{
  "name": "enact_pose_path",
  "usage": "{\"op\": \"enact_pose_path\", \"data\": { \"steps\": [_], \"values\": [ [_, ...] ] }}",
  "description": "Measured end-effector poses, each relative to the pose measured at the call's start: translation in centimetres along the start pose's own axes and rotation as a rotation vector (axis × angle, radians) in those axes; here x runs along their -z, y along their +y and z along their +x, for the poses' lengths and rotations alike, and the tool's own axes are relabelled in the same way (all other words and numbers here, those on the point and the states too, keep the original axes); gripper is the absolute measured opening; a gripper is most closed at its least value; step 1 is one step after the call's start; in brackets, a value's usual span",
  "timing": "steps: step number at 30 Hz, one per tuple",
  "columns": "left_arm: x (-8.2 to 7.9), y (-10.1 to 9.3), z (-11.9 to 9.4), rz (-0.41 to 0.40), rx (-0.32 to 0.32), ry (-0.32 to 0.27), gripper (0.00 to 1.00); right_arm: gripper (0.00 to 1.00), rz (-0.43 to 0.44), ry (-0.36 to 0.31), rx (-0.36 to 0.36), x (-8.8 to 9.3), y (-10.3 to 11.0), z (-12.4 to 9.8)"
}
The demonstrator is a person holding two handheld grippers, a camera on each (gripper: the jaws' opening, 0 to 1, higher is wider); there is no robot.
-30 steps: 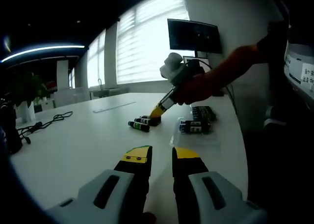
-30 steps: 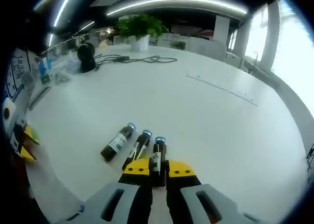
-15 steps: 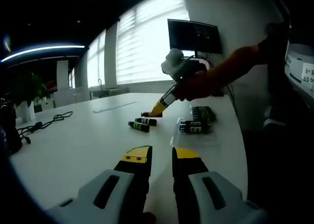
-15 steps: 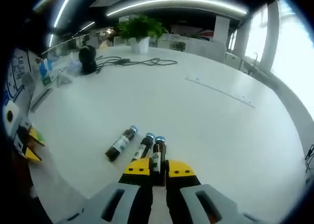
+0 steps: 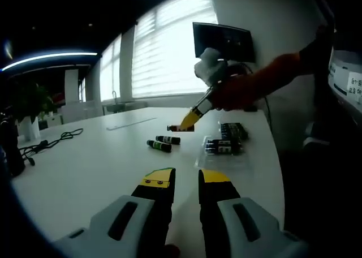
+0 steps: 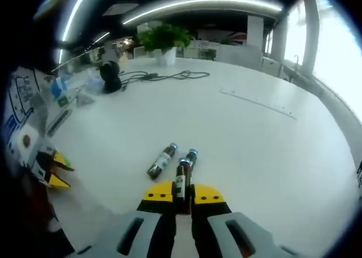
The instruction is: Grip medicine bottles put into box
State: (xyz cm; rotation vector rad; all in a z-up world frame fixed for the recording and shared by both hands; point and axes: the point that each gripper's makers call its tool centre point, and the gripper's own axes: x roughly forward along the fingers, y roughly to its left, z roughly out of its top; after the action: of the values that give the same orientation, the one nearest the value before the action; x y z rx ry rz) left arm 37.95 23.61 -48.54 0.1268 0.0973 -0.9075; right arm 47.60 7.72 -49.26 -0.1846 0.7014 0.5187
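White table (image 6: 271,150), blinds on windows (image 5: 169,48), wall monitor (image 5: 222,41).

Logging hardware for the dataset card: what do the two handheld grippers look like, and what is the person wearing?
Both match: the left gripper and right gripper have light grey moulded bodies with dark oval slots, black jaws and yellow tip pads. In the left gripper view, the right one carries a pale rounded housing on top. The person's sleeve is dark. No cables visible on either.

Three loose medicine bottles (image 6: 182,177) (image 6: 162,160) (image 6: 192,155); one box (image 5: 225,146); two tools (image 5: 186,181) (image 6: 182,194).

text: none legible | bottle labels (image 6: 161,161): too small to read
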Motion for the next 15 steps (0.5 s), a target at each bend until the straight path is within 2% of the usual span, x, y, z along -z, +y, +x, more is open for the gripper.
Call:
{"op": "enact_pose_path", "data": {
  "steps": [7, 15],
  "values": [
    [0.0, -0.1, 0.0, 0.002, 0.002, 0.001, 0.10, 0.05, 0.021, -0.005, -0.023, 0.6, 1.6, -1.9],
    [0.0, -0.2, 0.0, 0.008, 0.003, 0.000, 0.10, 0.05, 0.041, -0.014, -0.013, 1.9, 3.0, -3.3]
  ]
}}
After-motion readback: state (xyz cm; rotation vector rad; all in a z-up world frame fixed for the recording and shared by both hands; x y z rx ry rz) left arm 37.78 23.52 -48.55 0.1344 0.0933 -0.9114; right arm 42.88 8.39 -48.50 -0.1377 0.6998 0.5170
